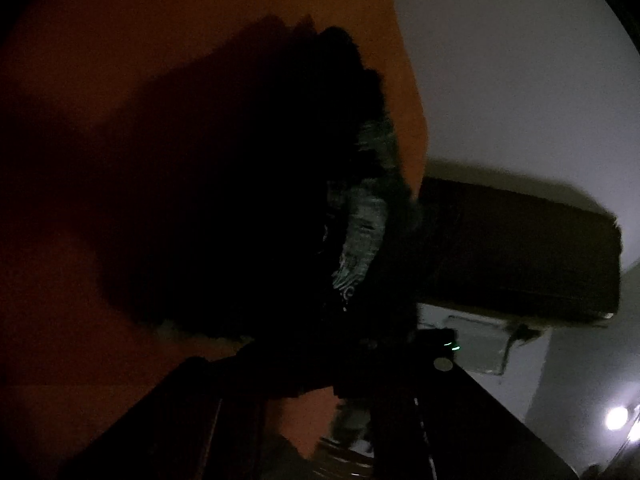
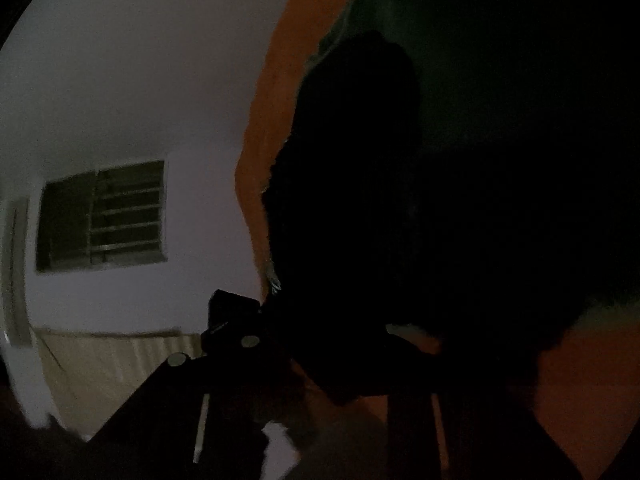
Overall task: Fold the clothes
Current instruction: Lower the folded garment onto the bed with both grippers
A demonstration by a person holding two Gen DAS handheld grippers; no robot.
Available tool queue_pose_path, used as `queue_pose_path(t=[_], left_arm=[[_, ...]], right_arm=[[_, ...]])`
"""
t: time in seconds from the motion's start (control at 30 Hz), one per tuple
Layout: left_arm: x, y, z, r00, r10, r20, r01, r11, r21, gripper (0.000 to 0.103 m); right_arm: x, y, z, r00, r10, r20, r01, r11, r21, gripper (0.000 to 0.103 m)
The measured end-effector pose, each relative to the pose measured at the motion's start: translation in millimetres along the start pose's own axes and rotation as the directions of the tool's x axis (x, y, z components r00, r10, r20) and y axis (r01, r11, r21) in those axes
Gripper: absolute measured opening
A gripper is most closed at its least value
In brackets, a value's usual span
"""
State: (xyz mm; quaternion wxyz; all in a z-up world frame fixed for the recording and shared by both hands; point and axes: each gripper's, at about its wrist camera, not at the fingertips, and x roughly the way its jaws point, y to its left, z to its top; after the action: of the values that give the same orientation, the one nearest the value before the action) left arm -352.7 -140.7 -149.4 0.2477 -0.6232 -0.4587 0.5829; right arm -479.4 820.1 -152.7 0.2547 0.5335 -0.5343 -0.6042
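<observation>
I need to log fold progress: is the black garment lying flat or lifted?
Lifted: the black garment hangs bunched before the orange wall, its pale print crumpled. Whether folded, cannot tell.

The garment [image 1: 280, 200] fills the middle of the left wrist view. It reaches away from my left gripper [image 1: 348, 364], whose fingers pinch its near edge at the bottom of the view. Behind the garment and to its left stands one wall [image 1: 160, 20]. To its right a second wall [image 1: 520, 80] carries a long box [image 1: 520, 248], with a lamp [image 1: 617, 418] towards the lower right edge.

In the right wrist view the garment [image 2: 352, 180] is again in the middle, its near end caught in my right gripper [image 2: 320, 360]. Left of it a wall [image 2: 140, 60] carries a barred window [image 2: 104, 216].
</observation>
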Motion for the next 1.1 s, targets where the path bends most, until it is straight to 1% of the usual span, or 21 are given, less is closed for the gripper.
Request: queue_pose_path(t=[0.07, 0.13, 0.17, 0.2, 0.23, 0.27, 0.4, 0.47, 0.5, 0.57, 0.63, 0.7, 0.77, 0.8, 0.83, 0.87, 0.9, 0.93, 0.97, 1.03, 1.1], left_arm=[[-4.2, 4.0, 9.6, 1.0, 0.024, -0.012, -0.024, 1.0, 0.005, 0.009], [-4.0, 12.2, 19.0, 0.998, 0.061, -0.03, -0.062, 0.998, -0.001, 0.012], [4.0, 20.8, 21.1, 0.995, 0.088, -0.055, -0.089, 0.996, -0.018, 0.014], [10.4, 26.4, 21.6, 0.991, 0.107, -0.075, -0.109, 0.994, -0.031, 0.017], [15.6, 30.7, 21.9, 0.988, 0.123, -0.093, -0.127, 0.991, -0.041, 0.023], [20.9, 35.1, 22.1, 0.984, 0.139, -0.112, -0.145, 0.988, -0.051, 0.028], [14.5, 17.5, 32.3, 0.972, 0.224, -0.065, -0.223, 0.974, 0.03, 0.032], [6.8, -7.4, 40.5, 0.974, 0.227, -0.015, -0.225, 0.97, 0.091, 0.033], [8.4, -20.8, 48.0, 0.974, 0.227, -0.003, -0.224, 0.966, 0.131, 0.036], [21.1, -46.6, 67.5, 0.97, 0.243, 0.009, -0.24, 0.948, 0.208, 0.059], [42.6, -62.6, 91.5, 0.961, 0.278, 0.002, -0.269, 0.928, 0.256, 0.064], [70.5, -64.8, 113.6, 0.957, 0.286, -0.056, -0.264, 0.932, 0.249, 0.064], [110.0, -54.9, 130.1, 0.964, 0.225, -0.143, -0.195, 0.961, 0.194, 0.064], [125.1, -49.5, 130.6, 0.966, 0.203, -0.163, -0.174, 0.969, 0.175, 0.064], [140.2, -44.1, 131.2, 0.967, 0.18, -0.182, -0.153, 0.976, 0.155, 0.064], [147.3, -42.4, 136.9, 0.97, 0.167, -0.177, -0.142, 0.98, 0.142, 0.063], [148.8, -43.8, 144.0, 0.976, 0.157, -0.149, -0.137, 0.981, 0.139, 0.062], [147.3, -52.1, 144.8, 0.984, 0.151, -0.091, -0.135, 0.977, 0.163, 0.05], [145.1, -62.6, 143.4, 0.989, 0.143, -0.024, -0.136, 0.971, 0.197, 0.03], [136.2, -91.6, 132.2, 0.994, 0.083, 0.066, -0.1, 0.942, 0.32, 0.014], [125.3, -117.0, 123.0, 0.99, 0.009, 0.14, -0.072, 0.89, 0.45, 0.014]], right_arm=[[6.0, -2.5, -5.5, 0.999, 0.049, -0.014, -0.048, 0.996, 0.07, 0.022], [12.8, -14.1, -2.7, 0.999, -0.017, -0.034, 0.02, 0.996, 0.083, 0.023], [16.6, -23.4, -0.7, 0.995, -0.09, -0.048, 0.094, 0.992, 0.083, 0.028], [18.9, -33.8, -0.4, 0.984, -0.167, -0.062, 0.171, 0.982, 0.081, 0.033], [20.9, -39.2, 0.3, 0.972, -0.223, -0.069, 0.227, 0.971, 0.07, 0.034], [19.0, -38.1, -0.6, 0.971, -0.23, -0.066, 0.234, 0.971, 0.054, 0.035], [6.9, -24.9, -2.8, 0.96, -0.279, -0.038, 0.278, 0.96, -0.036, 0.042], [-5.5, -6.6, -1.7, 0.947, -0.32, -0.003, 0.318, 0.941, -0.113, 0.043], [-9.9, 2.1, 1.8, 0.95, -0.312, 0.009, 0.31, 0.941, -0.138, 0.044], [-19.2, 22.0, 15.0, 0.964, -0.264, 0.044, 0.267, 0.943, -0.198, 0.063], [-17.1, 33.6, 35.5, 0.968, -0.241, 0.07, 0.251, 0.943, -0.217, 0.072], [-8.1, 30.8, 65.2, 0.969, -0.24, 0.066, 0.248, 0.945, -0.214, 0.072], [5.9, 26.6, 91.8, 0.967, -0.251, 0.052, 0.256, 0.944, -0.21, 0.072], [24.1, 28.1, 103.5, 0.956, -0.289, 0.044, 0.292, 0.931, -0.221, 0.072], [36.0, 26.7, 115.4, 0.93, -0.363, 0.047, 0.364, 0.9, -0.239, 0.072], [43.8, 27.7, 122.8, 0.921, -0.387, 0.043, 0.385, 0.889, -0.249, 0.071], [49.7, 25.7, 127.9, 0.935, -0.353, 0.034, 0.351, 0.905, -0.241, 0.067], [55.1, 24.0, 132.7, 0.947, -0.319, 0.025, 0.316, 0.92, -0.232, 0.038], [56.7, 25.1, 134.8, 0.956, -0.291, 0.019, 0.288, 0.931, -0.222, 0.014], [48.2, 39.9, 130.2, 0.964, -0.259, 0.064, 0.267, 0.925, -0.269, 0.011], [35.0, 63.6, 120.2, 0.971, -0.193, 0.138, 0.232, 0.901, -0.367, 0.009]])
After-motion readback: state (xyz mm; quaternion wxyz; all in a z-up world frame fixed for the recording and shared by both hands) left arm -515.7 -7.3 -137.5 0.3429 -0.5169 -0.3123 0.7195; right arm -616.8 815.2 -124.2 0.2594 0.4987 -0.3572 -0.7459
